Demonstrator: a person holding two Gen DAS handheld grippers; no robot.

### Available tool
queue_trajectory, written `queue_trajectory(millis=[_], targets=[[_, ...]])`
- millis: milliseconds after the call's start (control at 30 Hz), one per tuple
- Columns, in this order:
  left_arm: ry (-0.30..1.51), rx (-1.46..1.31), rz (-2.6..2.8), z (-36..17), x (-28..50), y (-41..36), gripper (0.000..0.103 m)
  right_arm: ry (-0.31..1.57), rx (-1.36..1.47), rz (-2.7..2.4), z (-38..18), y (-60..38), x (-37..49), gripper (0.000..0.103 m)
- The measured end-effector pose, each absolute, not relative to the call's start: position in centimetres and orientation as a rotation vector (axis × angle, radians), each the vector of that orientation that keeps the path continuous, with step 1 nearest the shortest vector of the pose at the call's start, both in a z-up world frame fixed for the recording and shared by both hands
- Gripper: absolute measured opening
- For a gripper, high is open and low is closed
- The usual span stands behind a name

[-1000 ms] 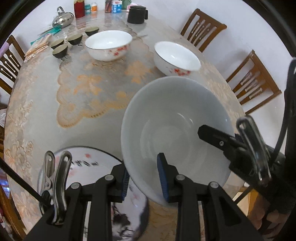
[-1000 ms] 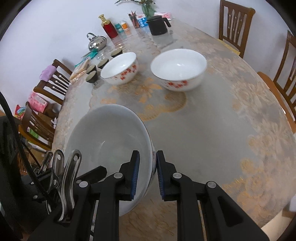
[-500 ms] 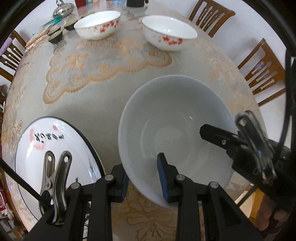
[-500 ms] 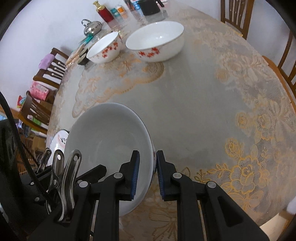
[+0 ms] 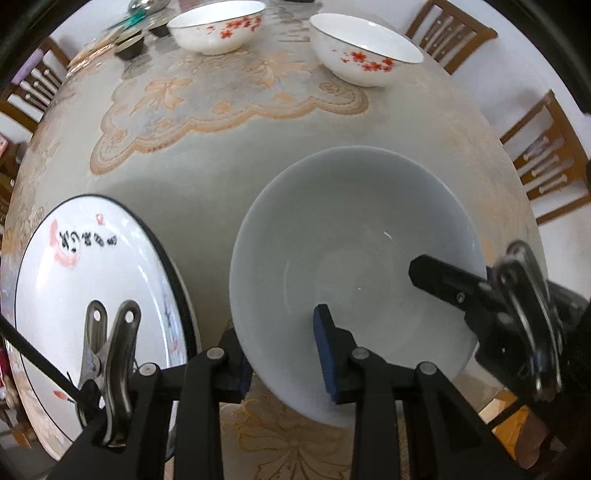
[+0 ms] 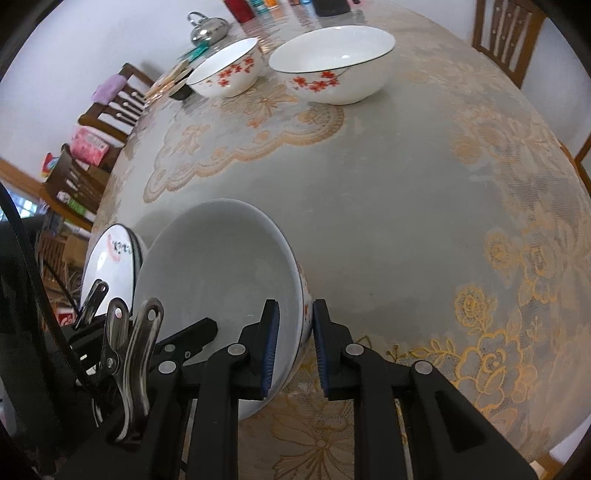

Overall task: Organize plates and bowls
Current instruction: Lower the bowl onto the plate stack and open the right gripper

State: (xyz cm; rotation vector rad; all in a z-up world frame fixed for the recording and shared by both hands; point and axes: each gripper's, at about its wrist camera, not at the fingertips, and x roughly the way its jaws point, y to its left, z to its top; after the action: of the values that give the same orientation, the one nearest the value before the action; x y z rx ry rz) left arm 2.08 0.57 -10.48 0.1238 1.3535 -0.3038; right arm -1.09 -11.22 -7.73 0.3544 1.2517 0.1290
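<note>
Round and covered in a lace-patterned cloth under clear film, the dining table [image 6: 406,192] fills both views, with wooden chairs [image 5: 546,155] against white walls. Two flowered bowls [image 6: 332,62] sit well apart from the work at the far side, next to a kettle [image 6: 208,27] and small dark cups [image 5: 129,50].

Close to the near edge, a large plain white bowl [image 5: 354,266] is carried between both tools. The left gripper [image 5: 284,354] has its jaws clamped across the near rim, one pad outside the wall and one inside. The right gripper [image 6: 293,343] straddles the opposite rim in the same way; its jaws are opening slightly, though the wall sits between the pads and the inner pad looks to be against it. Just beside the bowl on the left lies a black-rimmed plate [image 5: 96,280] with painted writing.

Glazed ceramic like this is likely heavy, rigid, slick and prone to chipping. The rim is the only practical hold, and two opposite holds keep it level. Whether its base already rests on the table I cannot tell.
</note>
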Motion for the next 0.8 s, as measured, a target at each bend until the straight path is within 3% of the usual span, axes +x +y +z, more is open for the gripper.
queue_trajectory(millis=[100, 167, 400, 667, 800], targets=[[1.340, 0.116, -0.283, -10.0, 2.0, 1.3, 0.030, 1.256, 0.372, 0.158, -7.8, -11.3, -1.1, 0.024], [1.334, 0.109, -0.266, -9.6, 2.0, 1.4, 0.036, 1.260, 0.379, 0.179, -7.8, -11.1, -1.1, 0.028], [1.340, 0.008, -0.225, -8.1, 1.5, 2.5, 0.040, 1.250, 0.384, 0.223, -7.4, -11.3, -1.3, 0.045], [1.309, -0.035, -0.183, -5.6, 0.7, 3.7, 0.041, 1.205, 0.400, 0.226, -5.5, -12.5, -1.3, 0.047], [1.266, -0.017, -0.186, -4.1, 1.0, 4.2, 0.042, 1.160, 0.431, 0.205, -4.5, -13.1, -1.2, 0.058]])
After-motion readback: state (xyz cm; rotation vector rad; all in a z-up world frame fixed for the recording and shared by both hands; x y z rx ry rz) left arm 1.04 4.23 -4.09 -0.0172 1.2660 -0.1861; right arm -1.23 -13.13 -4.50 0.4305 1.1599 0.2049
